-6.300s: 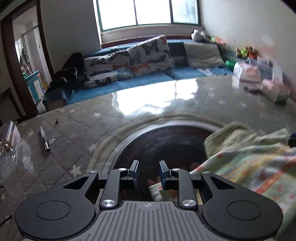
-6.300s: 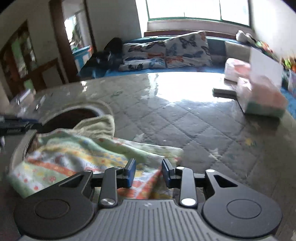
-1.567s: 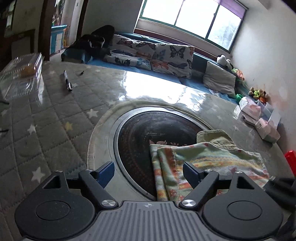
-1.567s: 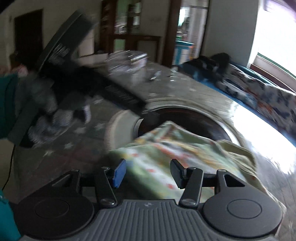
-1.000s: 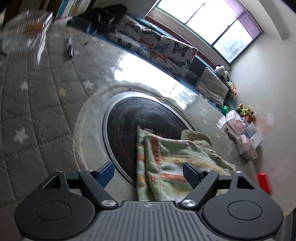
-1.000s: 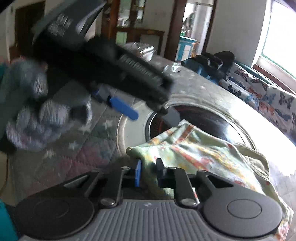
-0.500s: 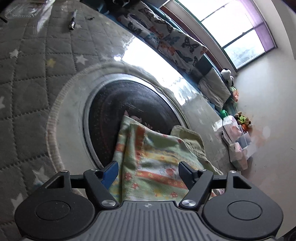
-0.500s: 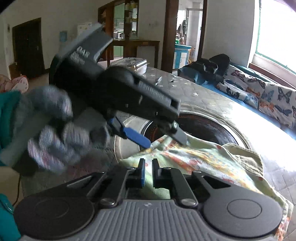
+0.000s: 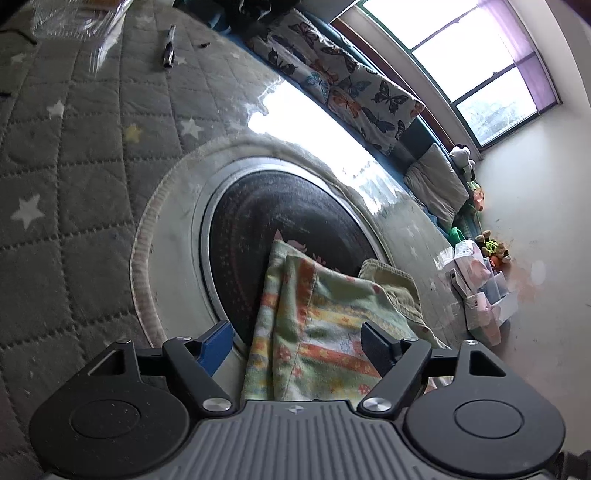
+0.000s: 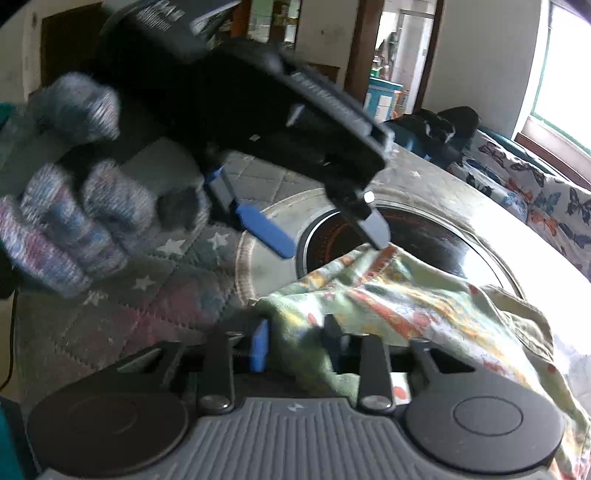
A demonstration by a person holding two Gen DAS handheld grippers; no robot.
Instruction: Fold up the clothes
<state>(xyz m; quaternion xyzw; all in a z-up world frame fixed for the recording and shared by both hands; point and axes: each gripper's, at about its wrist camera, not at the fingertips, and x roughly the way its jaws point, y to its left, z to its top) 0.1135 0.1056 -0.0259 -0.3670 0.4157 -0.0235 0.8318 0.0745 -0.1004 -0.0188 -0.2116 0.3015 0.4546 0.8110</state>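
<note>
A green cloth (image 9: 314,325) with orange and yellow bands lies folded across the dark round inset (image 9: 273,206) of the table. An olive garment edge (image 9: 399,288) shows under it. My left gripper (image 9: 299,345) is open and straddles the cloth's near end. In the right wrist view the cloth (image 10: 406,295) has its corner bunched between the fingers of my right gripper (image 10: 295,339), which is shut on it with the fingers a little apart. The left gripper (image 10: 332,245), held by a gloved hand (image 10: 74,221), hovers open, with one finger touching the cloth's far edge.
The table has a grey quilted cover (image 9: 74,147) with stars. A pen (image 9: 168,46) and a clear plastic box (image 9: 74,18) lie far left. Tissue packs (image 9: 476,295) stand at the right edge. Butterfly cushions (image 9: 351,96) line the bench behind.
My right gripper shut on the cloth's corner and now holds more fabric, with its fingers wider apart. My left gripper moved forward over the cloth, still open.
</note>
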